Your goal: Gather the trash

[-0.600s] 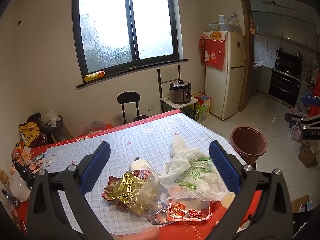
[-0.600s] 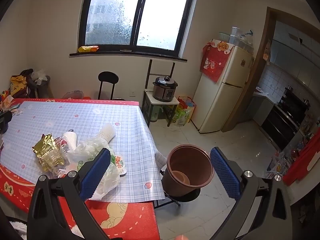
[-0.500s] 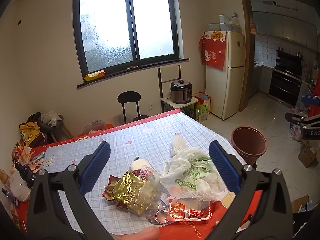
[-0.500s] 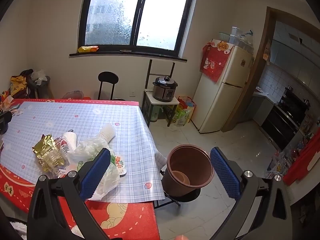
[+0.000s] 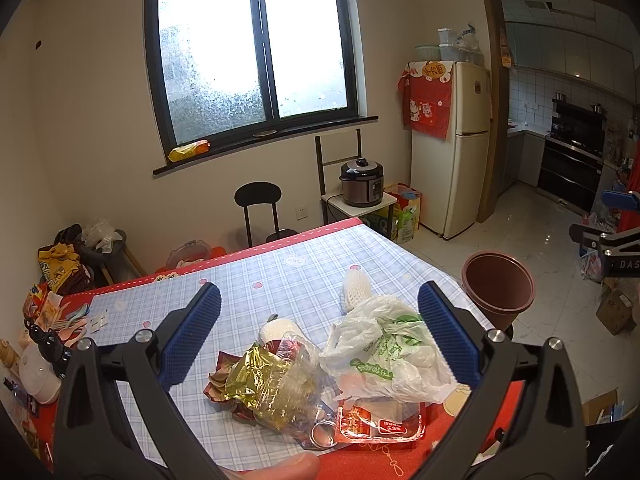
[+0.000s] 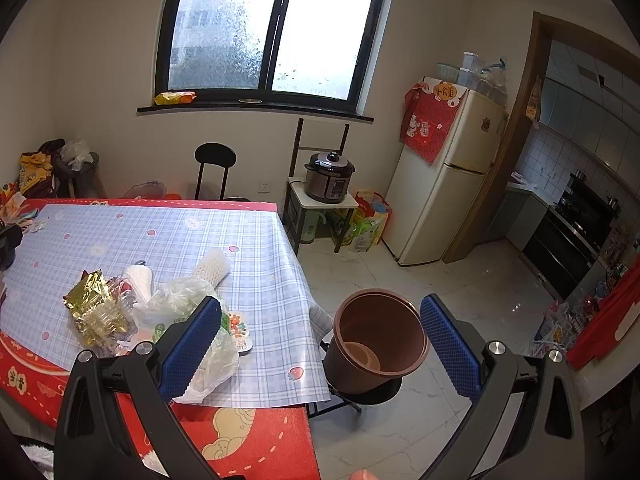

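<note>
On the table (image 5: 280,280), crumpled wrappers (image 5: 260,380); both claws (image 5: 320,336) (image 6: 320,340) gape wide, empty.

Your left gripper (image 5: 320,342) and right gripper (image 6: 320,346): black angular frames, blue ribbed pads, silver pivot screws.
</note>
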The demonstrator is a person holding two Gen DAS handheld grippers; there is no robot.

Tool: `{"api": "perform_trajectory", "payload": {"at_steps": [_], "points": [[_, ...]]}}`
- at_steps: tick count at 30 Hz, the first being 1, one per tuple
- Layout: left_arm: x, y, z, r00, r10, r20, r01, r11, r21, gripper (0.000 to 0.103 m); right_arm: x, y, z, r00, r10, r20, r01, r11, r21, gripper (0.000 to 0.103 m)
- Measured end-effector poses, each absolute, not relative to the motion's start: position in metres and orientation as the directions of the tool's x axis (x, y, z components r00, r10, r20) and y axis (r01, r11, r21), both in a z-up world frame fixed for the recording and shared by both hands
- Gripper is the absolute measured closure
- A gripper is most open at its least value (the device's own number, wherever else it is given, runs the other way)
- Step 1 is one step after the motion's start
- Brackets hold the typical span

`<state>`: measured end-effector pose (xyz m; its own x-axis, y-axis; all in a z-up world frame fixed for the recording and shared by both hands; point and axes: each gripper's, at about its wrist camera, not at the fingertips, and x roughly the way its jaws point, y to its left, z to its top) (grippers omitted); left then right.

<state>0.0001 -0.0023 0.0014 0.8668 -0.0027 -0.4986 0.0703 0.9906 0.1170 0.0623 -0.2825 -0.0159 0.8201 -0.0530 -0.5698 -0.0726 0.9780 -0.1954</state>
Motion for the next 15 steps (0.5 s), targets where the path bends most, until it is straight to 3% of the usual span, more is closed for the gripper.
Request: {"api": "perform_trajectory", "payload": {"at_steps": [15], "points": [[0.0042, -0.0039, -0.0006, 0.862, -0.003, -0.506, 0.069, 0.991, 0.112, 0.006, 0.0719, -0.2821, -0.0205, 0.818, -0.048, -0.574, -0.077, 0.978, -0.192, 0.005]]}}
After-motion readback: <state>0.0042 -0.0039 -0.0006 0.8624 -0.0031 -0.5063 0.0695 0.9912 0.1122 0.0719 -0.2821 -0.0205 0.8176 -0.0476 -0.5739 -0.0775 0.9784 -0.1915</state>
